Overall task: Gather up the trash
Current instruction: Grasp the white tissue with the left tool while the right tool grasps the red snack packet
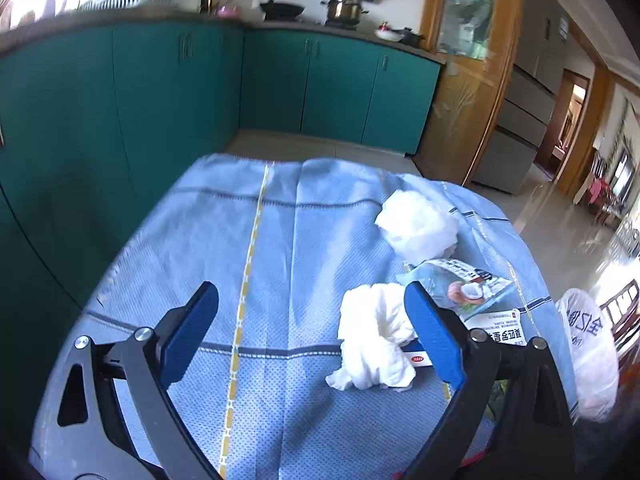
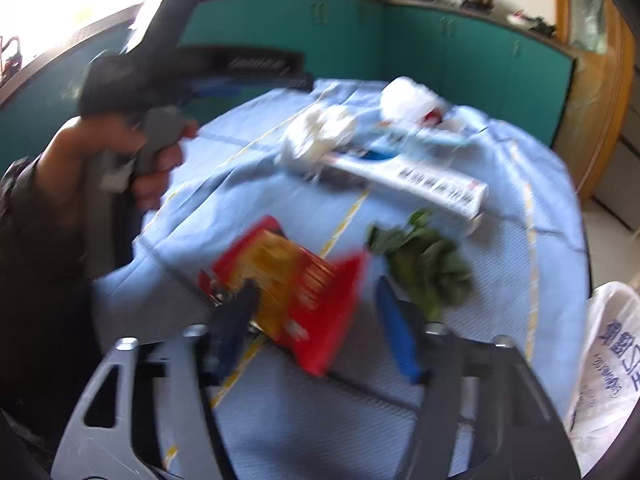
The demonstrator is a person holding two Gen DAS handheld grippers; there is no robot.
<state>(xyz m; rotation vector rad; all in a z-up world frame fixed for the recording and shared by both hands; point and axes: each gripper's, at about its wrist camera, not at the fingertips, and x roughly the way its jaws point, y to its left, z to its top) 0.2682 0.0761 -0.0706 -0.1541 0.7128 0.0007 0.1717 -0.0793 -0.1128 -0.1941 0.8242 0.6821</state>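
On the blue tablecloth (image 1: 208, 240) lie a crumpled white tissue (image 1: 376, 336), a second tissue ball (image 1: 418, 224), a snack packet (image 1: 460, 288) and a white box (image 1: 500, 328). My left gripper (image 1: 312, 320) is open and empty, its right finger beside the near tissue. In the blurred right wrist view, my right gripper (image 2: 316, 312) is open around a red and yellow wrapper (image 2: 296, 288) lying on the cloth. Green leaves (image 2: 424, 268) lie to its right. The white box (image 2: 412, 180) and tissues (image 2: 324, 128) lie farther back. The left gripper (image 2: 208, 76) is held at upper left.
A white plastic bag (image 1: 592, 352) hangs off the table's right side; it also shows in the right wrist view (image 2: 608, 368). Teal kitchen cabinets (image 1: 160, 88) stand behind the table, with pots on the counter. A wooden door frame (image 1: 468, 80) is at the right.
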